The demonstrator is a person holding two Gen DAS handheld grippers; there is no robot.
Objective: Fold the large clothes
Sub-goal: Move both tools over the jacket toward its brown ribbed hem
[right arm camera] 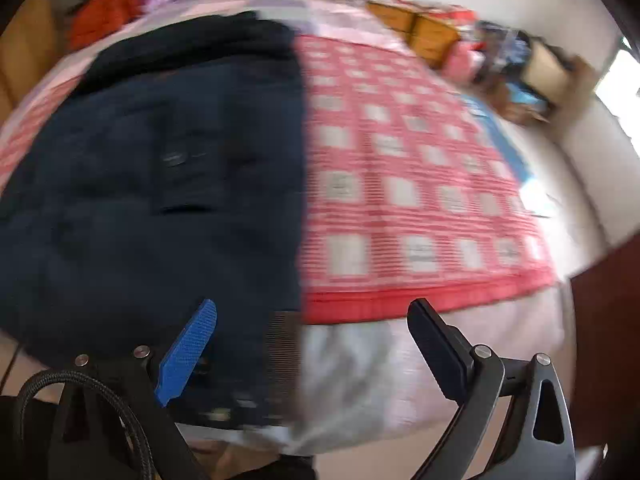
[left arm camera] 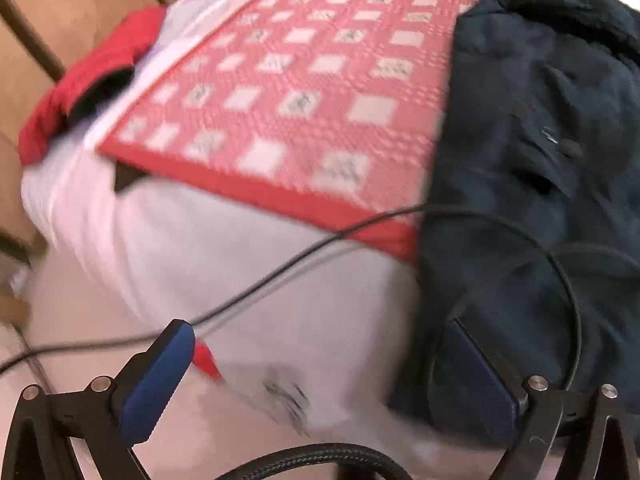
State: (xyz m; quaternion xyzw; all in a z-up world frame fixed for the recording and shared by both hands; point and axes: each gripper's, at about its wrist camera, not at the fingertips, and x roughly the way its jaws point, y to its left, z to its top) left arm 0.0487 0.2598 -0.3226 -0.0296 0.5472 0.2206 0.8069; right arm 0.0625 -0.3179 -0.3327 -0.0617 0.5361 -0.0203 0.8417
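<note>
Both hand-held grippers approach the navy coat at the foot of the bed

The navy coat [right arm camera: 152, 184] lies along the bed [left arm camera: 248, 280], hem over its near edge; left hand-held gripper [left arm camera: 320, 360] and right hand-held gripper [right arm camera: 312, 344] hang with fingers apart, empty. Best to pinch both hem corners squarely, then lift evenly toward the collar

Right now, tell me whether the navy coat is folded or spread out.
Partly folded, as far as the blur allows: the navy coat lies on the red checked blanket with one straight edge; no sleeves show spread out. Both grippers are open, holding nothing.
</note>
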